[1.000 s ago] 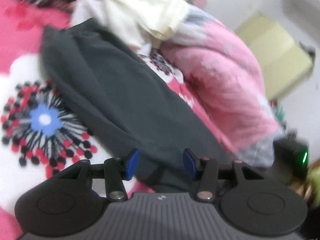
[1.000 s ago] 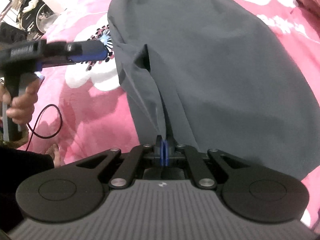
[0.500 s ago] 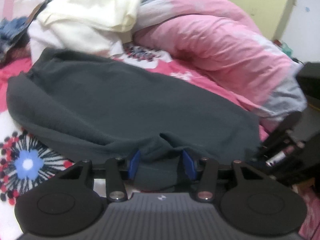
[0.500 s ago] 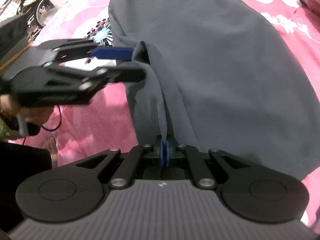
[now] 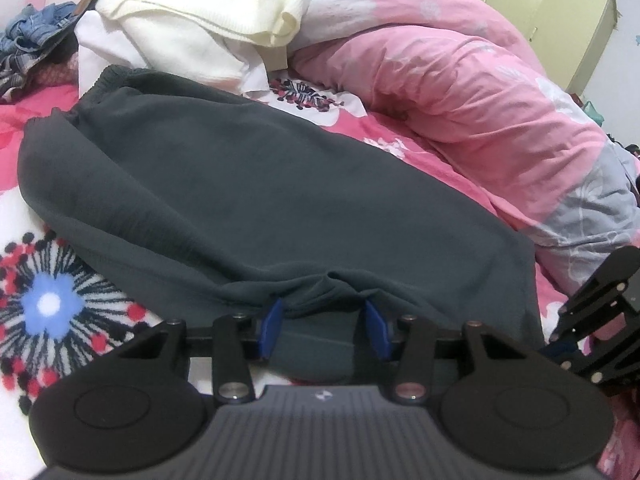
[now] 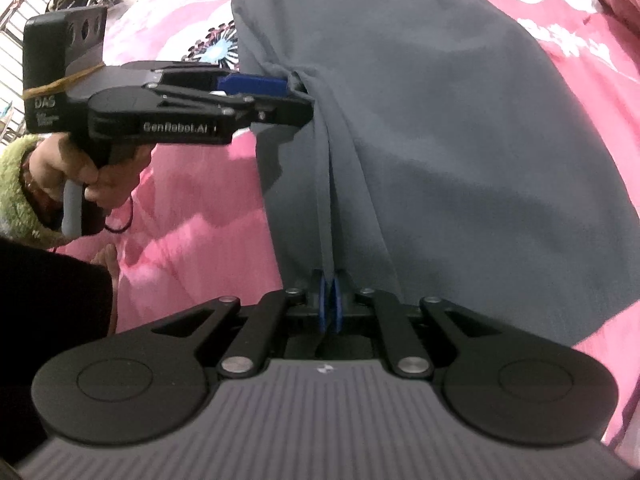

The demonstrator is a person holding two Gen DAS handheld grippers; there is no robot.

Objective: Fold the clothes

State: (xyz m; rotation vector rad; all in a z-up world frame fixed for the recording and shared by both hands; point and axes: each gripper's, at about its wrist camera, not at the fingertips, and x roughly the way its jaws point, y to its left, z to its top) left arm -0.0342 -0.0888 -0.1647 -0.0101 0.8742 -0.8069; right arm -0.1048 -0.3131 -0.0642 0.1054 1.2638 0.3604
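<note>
A dark grey garment [image 5: 280, 184] lies spread lengthwise on the floral bed sheet [image 5: 48, 304]. My left gripper [image 5: 324, 322] is open at the garment's near edge. A bunched fold of the cloth sits between its blue fingers [image 5: 272, 320]. The right wrist view shows this left gripper [image 6: 296, 92] from the side, its tips at the garment's [image 6: 440, 120] left edge. My right gripper [image 6: 330, 292] is shut on a raised pleat of the same garment, which runs taut up toward the left gripper. The right gripper's black frame [image 5: 600, 312] shows at the left wrist view's right edge.
A rolled pink and grey duvet [image 5: 460, 80] lies along the garment's far side. Cream and white clothes [image 5: 200, 12] are piled at the head of the garment, with denim [image 5: 32, 32] beside them. A person's hand [image 6: 100, 172] in a fuzzy green sleeve holds the left gripper.
My left gripper has swung round and come in low onto the garment's edge, so cloth now sits between its fingers. The right gripper has stayed shut on the pleat.
</note>
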